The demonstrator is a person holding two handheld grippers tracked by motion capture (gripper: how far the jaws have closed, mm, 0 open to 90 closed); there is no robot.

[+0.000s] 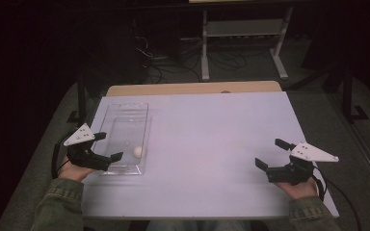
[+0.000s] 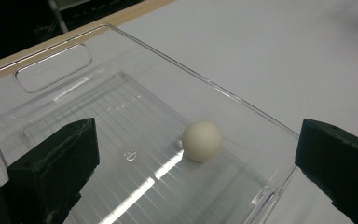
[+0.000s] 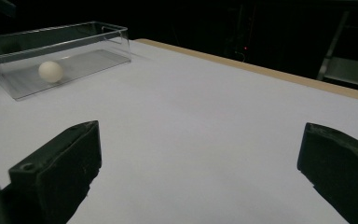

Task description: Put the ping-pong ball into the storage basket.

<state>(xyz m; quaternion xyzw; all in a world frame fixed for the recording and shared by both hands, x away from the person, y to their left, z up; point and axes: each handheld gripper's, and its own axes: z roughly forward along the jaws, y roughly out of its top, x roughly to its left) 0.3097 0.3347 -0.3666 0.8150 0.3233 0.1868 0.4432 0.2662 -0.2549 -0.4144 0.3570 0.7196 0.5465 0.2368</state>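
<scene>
A small white ball [image 1: 138, 151] [image 2: 202, 141] [image 3: 51, 71] lies inside a clear plastic tray [image 1: 125, 115] [image 2: 51, 74] [image 3: 74, 32] on the left of the white table, near the tray's near right side. My left gripper [image 1: 108, 146] [image 2: 196, 172] hovers at the tray's near end, open, jaws spread wide with the ball between and beyond them, untouched. My right gripper [image 1: 271, 153] [image 3: 200, 172] is open over bare table at the right, holding nothing.
The white table top [image 1: 212, 144] has a wooden strip along its far edge [image 1: 192, 88]. Behind it on the dark floor stand a white frame [image 1: 243, 33] and cables [image 1: 173, 62]. Sleeved forearms enter from the bottom.
</scene>
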